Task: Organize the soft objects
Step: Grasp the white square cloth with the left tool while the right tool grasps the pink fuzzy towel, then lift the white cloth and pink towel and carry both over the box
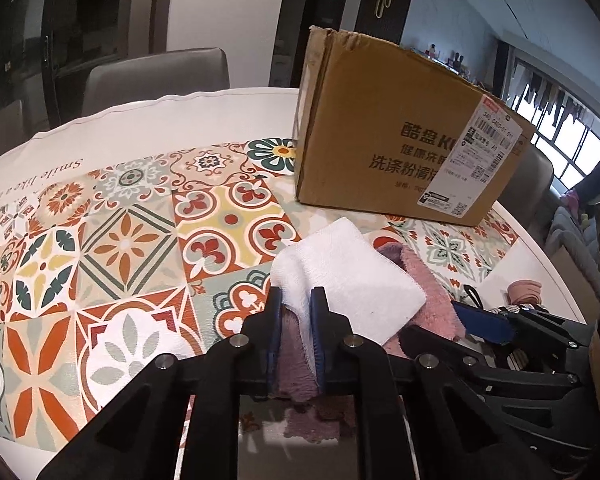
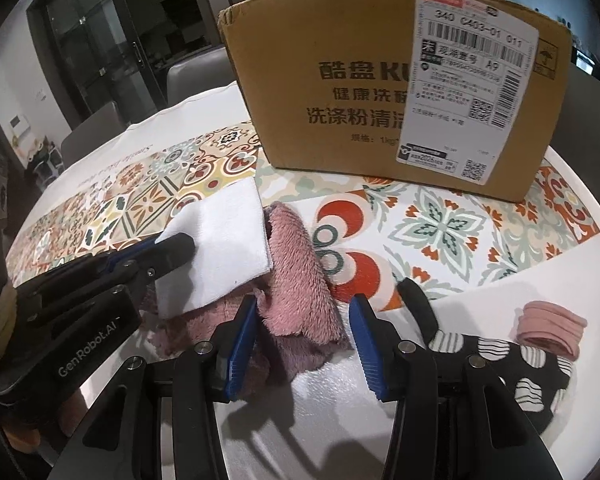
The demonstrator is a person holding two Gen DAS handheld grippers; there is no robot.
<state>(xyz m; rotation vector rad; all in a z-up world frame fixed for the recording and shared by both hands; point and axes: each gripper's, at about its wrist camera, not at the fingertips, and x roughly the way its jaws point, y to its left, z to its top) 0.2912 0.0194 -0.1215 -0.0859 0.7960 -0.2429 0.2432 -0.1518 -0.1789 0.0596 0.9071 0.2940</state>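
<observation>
The white cloth (image 1: 352,280) lies folded on top of the pink fuzzy cloth (image 2: 296,276) on the bench (image 1: 148,120), in front of the cardboard box (image 1: 400,132). The left gripper (image 1: 296,300) has its fingers closed on the white cloth's near-left edge. The right gripper (image 2: 304,320) stands half open, its fingers straddling the pink cloth without pressing it; that cloth runs away from it toward the box, so the right hand looks nearer for taking it.

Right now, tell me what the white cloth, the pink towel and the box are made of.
White cloth: looks like thin woven cotton, matte, with a fine ribbed weave.
Pink towel: fluffy fleece or microfibre, going by its long fuzzy pile.
Box: brown corrugated cardboard, dull, with frayed top edges.
</observation>
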